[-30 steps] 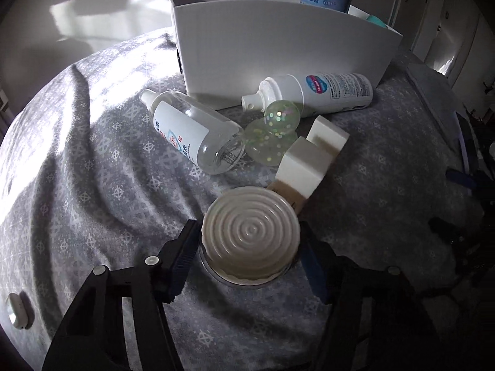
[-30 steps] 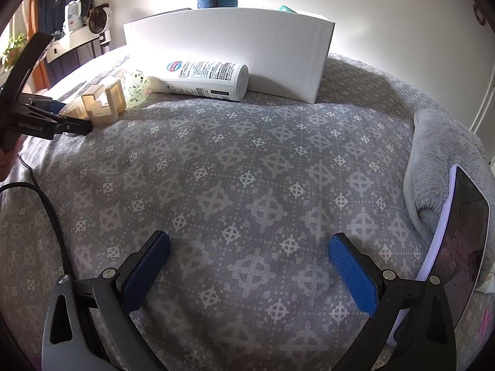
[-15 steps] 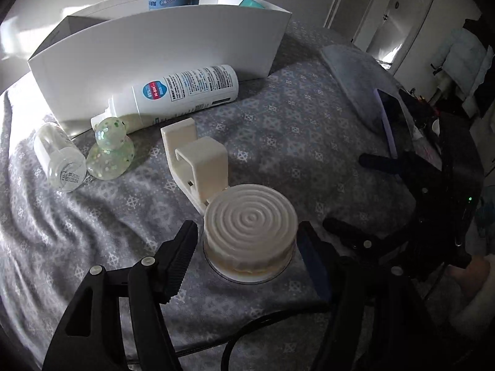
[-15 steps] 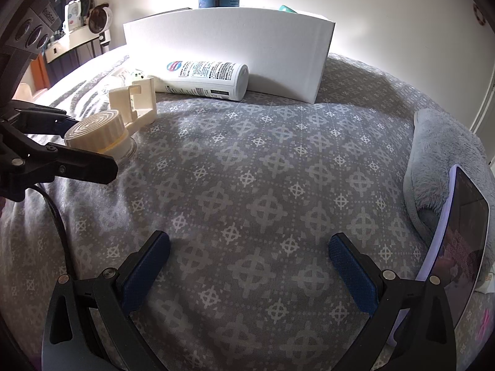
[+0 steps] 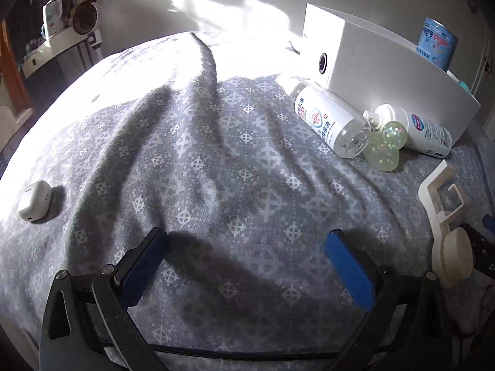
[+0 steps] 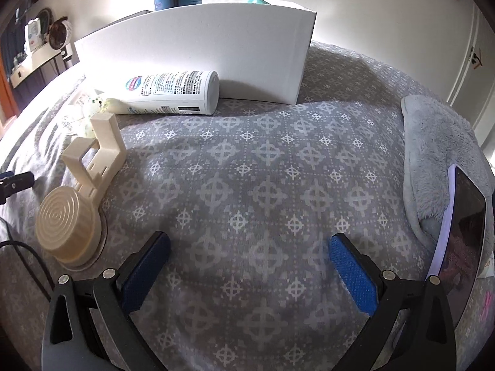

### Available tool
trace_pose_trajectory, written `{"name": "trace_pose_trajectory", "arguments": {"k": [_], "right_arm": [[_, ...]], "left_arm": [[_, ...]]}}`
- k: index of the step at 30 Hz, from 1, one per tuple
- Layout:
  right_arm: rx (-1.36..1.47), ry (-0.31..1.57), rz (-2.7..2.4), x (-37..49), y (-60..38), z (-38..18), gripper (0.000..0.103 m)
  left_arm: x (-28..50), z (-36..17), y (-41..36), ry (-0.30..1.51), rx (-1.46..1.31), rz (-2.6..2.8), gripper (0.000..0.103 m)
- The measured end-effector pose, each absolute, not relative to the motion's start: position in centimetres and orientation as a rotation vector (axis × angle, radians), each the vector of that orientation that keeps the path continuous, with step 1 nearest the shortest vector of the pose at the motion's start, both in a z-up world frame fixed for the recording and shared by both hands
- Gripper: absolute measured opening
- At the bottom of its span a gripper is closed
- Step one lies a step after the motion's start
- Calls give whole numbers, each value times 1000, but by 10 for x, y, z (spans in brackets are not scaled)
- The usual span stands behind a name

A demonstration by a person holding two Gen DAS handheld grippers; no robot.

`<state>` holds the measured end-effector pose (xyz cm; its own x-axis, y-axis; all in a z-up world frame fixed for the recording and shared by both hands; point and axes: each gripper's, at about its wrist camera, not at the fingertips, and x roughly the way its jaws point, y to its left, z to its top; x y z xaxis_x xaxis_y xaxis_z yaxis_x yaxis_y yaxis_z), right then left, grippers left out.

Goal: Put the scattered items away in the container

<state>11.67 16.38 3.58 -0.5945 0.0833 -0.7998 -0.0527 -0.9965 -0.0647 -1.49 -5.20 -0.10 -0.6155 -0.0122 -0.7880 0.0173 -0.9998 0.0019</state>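
1. Left gripper [image 5: 246, 258]: jaws wide apart, holding nothing, over the grey bedspread [image 5: 216, 160].
2. Right gripper [image 6: 249, 262]: jaws wide apart, holding nothing.
3. Cream suction holder [image 6: 80, 198] lies on the bedspread, outside the white container [image 6: 216, 52].

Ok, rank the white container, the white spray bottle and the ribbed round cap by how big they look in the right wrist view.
1. White container, by far the largest.
2. White spray bottle, lying against its front wall.
3. Ribbed round cap, smallest in the picture, though not by much. It sits much nearer the camera, so its true size against the bottle is unsure.
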Motion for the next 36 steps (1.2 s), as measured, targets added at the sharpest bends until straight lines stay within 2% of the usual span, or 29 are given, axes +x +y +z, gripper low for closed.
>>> {"name": "trace_pose_trajectory", "arguments": {"k": [3,8,36], "right_arm": [[-1345,-28,2689,99,160,35,103],[-1284,-37,2661,96,157,30,103],[-1295,-11,2663,97,160,30,103]], "left_arm": [[-14,-5,-38,-139,1323,-2780,103],[-18,-5,-47,-48,1354,-2799,103],[-17,-4,-42,-75,1330,-2790,103]]}}
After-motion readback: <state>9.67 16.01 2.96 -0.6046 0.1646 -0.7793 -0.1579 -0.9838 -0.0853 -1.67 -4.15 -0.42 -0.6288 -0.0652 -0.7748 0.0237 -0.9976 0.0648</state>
